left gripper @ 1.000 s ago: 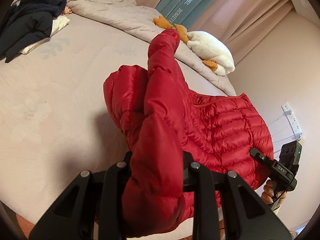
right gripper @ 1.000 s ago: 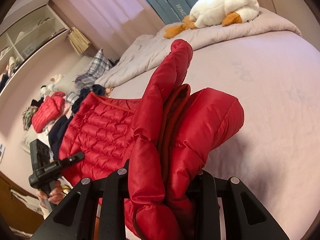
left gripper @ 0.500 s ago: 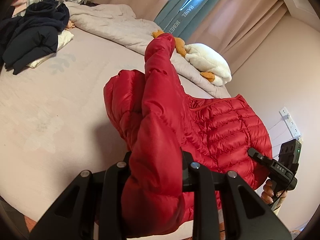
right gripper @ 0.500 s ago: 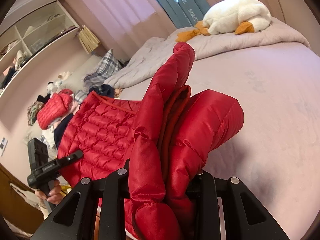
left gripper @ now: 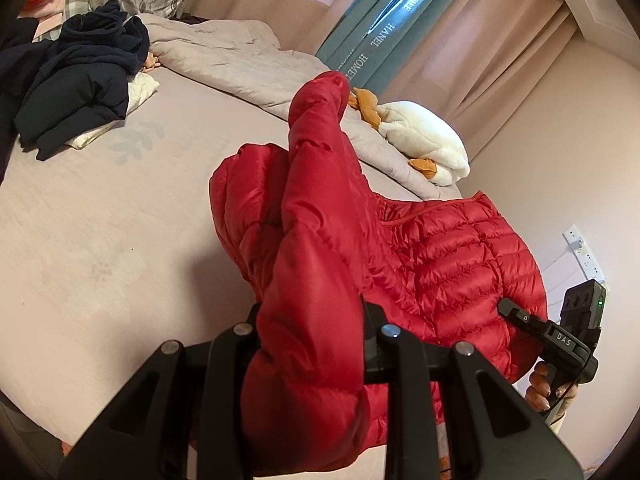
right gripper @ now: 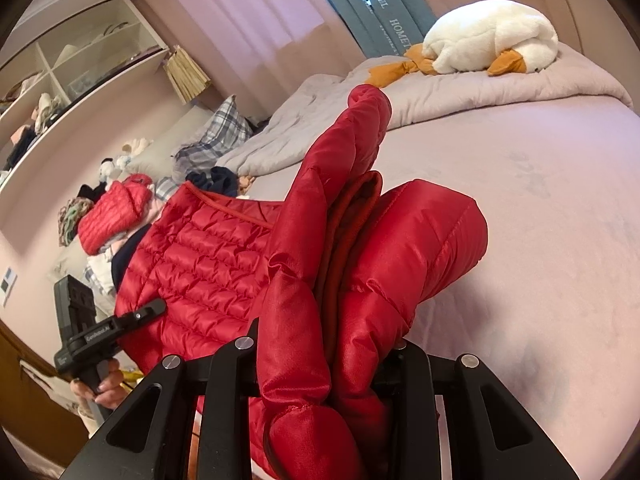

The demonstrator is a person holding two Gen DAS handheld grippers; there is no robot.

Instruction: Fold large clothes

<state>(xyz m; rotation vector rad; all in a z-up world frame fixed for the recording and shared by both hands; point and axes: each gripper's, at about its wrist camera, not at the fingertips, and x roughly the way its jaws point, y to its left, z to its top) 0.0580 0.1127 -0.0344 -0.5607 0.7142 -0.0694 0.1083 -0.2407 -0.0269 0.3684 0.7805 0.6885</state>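
The left gripper [left gripper: 312,344] has its fingers pinching a thick puffed bundle of the red down jacket [left gripper: 452,264] — a sleeve end, it seems — and holds it above the bed [left gripper: 100,240]. The quilted body hangs between the two hands, over the near edge of the mattress, with the collar on the far side. The right gripper [right gripper: 328,364] clamps the same way on a bunched sleeve and part of the hood.

To fold well from here, I judge both hands should carry the jacket forward onto the open sheet at equal height, keeping the body taut so the quilting lies flat, and let go only once the panel rests smooth. Down fabric is slippery and springy — a slack grip could let a sleeve slide out. The white plush goose [right gripper: 488,38] and grey duvet [right gripper: 460,88] lie well beyond.
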